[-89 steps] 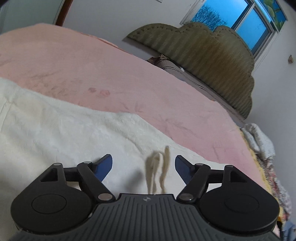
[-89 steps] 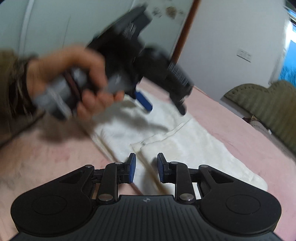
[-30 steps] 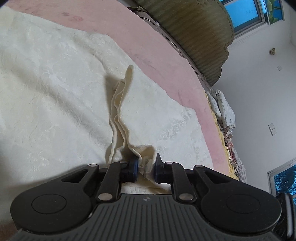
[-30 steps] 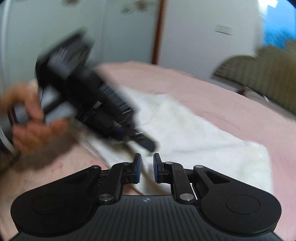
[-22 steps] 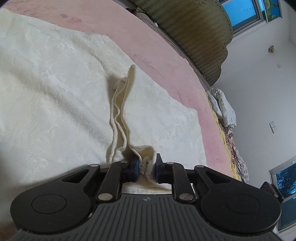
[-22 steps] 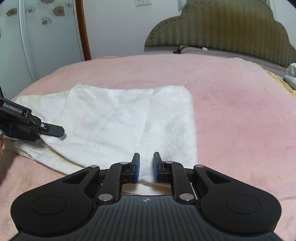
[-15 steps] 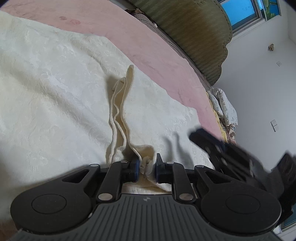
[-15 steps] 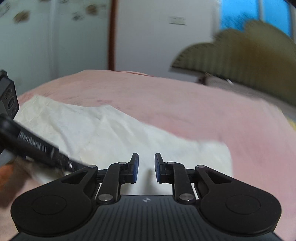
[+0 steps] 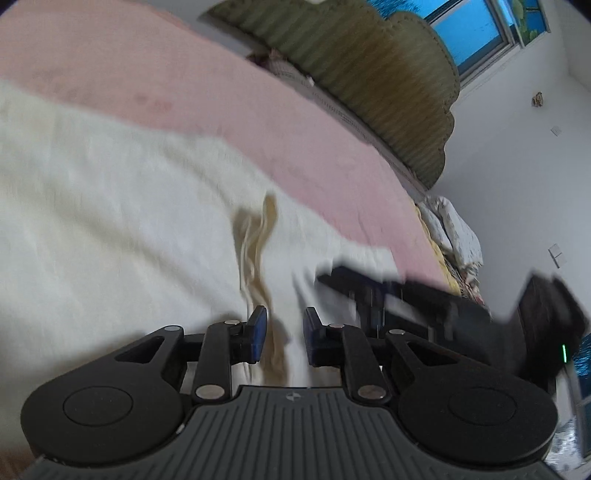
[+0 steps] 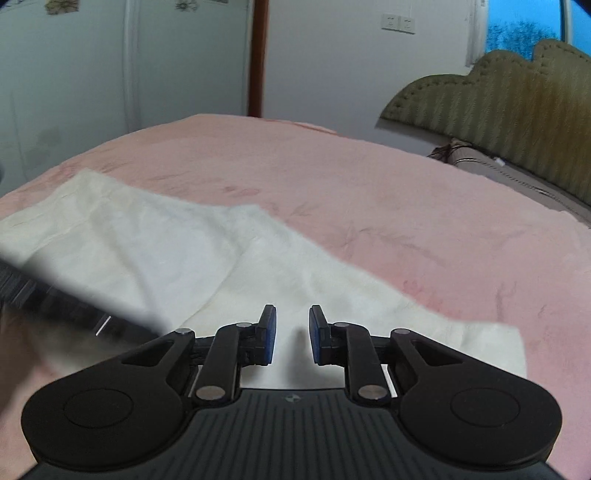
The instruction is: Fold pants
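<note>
The pants (image 9: pixel 110 229) look soft and floppy; grab an edge. Left gripper (image 9: pixel 284 334) fingers are opening around the drawstring (image 9: pixel 258 236); right gripper (image 10: pixel 291 334) fingers are slightly apart, empty.

1. A pink, soft-looking bed cover (image 10: pixel 388 206) is spreading across the whole bed.
2. An olive-green padded headboard with a scalloped top edge (image 9: pixel 376 74) is standing at the far end of the bed, against a white wall.
3. A window showing deep blue (image 9: pixel 469 33) is sitting above the headboard.
4. A crumpled patterned quilt (image 9: pixel 458 236) is lying beside the bed.
5. A dark brown wooden door frame (image 10: pixel 258 55) is rising beyond the bed.
6. A white double wall socket (image 10: pixel 398 23) is sitting to its right.
</note>
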`<state>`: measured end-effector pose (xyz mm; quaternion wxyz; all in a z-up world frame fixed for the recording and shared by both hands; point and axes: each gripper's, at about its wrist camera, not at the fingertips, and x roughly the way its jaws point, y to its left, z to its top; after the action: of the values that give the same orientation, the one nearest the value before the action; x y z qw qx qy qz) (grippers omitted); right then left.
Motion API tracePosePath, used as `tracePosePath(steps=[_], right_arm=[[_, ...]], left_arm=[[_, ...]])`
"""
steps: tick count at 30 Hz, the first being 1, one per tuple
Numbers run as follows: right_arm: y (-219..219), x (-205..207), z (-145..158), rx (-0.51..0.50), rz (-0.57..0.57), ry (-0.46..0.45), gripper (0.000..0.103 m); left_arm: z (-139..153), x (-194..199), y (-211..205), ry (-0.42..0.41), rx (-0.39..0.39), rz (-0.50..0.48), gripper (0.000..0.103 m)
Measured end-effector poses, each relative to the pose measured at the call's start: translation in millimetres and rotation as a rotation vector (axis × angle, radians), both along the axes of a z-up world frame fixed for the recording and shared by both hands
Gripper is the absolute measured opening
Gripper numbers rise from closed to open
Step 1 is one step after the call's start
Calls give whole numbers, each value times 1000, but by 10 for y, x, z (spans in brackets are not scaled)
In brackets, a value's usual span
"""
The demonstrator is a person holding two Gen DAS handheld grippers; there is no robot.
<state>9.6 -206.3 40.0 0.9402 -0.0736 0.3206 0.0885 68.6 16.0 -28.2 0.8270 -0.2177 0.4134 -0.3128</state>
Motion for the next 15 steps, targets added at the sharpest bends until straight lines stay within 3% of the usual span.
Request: tracePosePath(steps=[3,8,14,15], right_arm=[[151,-172,-61,10,44,17,19],[332,-287,-205,4,78,25,19],[328,-364,-101,41,88,2,19],[356,-352,-148,20,93,16,19]], left_arm=[[123,186,-170,-62,48,-13,30],[22,511,-602,-117,289,36,32],[24,433,-566,-175,329,77,39],[49,398,-548,-191,344,85,44]])
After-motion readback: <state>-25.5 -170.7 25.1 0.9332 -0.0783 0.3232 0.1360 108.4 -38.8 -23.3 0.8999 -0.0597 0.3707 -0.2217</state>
